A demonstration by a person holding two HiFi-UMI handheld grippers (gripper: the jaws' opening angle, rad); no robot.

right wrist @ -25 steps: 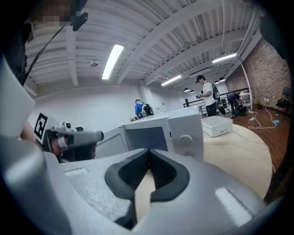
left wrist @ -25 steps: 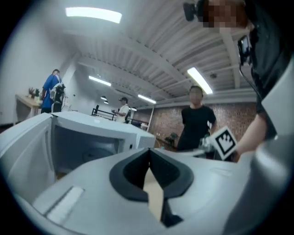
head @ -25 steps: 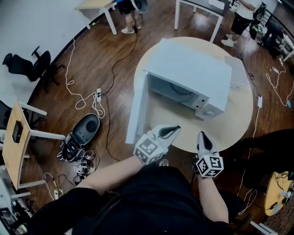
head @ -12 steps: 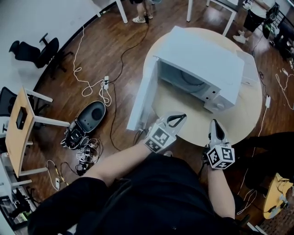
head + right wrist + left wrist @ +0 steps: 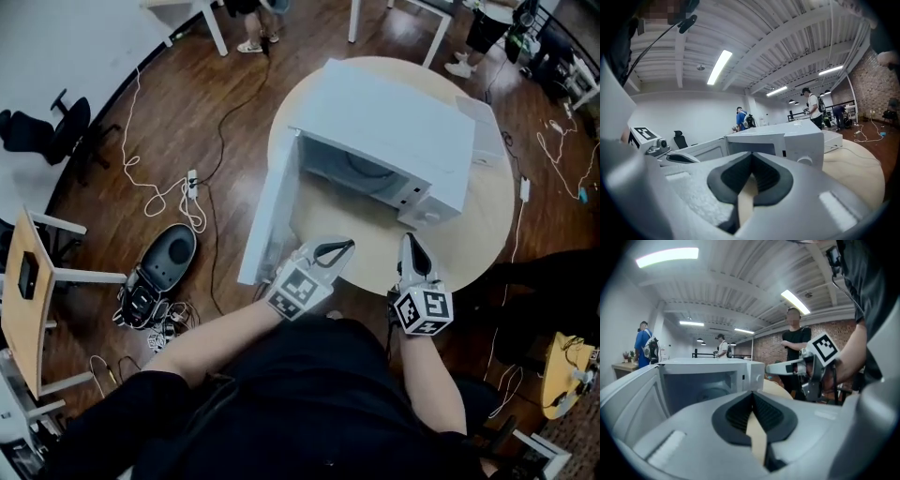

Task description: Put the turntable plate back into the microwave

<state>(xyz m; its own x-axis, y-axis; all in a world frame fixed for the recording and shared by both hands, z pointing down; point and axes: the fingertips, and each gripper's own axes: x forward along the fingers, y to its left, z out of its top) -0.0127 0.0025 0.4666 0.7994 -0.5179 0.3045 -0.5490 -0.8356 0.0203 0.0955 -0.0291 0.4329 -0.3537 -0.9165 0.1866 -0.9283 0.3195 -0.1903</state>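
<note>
Bearing microwave [image 5: 394,131]: round table [image 5: 483,208], wood floor [image 5: 112,234]

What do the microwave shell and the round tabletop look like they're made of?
The microwave: probably painted sheet metal, matte white, with crisp folded edges. The table: likely laminate or light wood, smooth pale beige with no visible grain.

Dark wood floor [image 5: 234,122] strewn with cables [image 5: 193,212]; pale round table [image 5: 487,239] at centre. Black office chair [image 5: 45,131] beside the white wall [image 5: 66,37] at upper left, desk [image 5: 17,319] at the left edge. Ribbed ceiling [image 5: 787,37] with strip lights [image 5: 665,256] — brick wall [image 5: 881,79] beyond.
</note>
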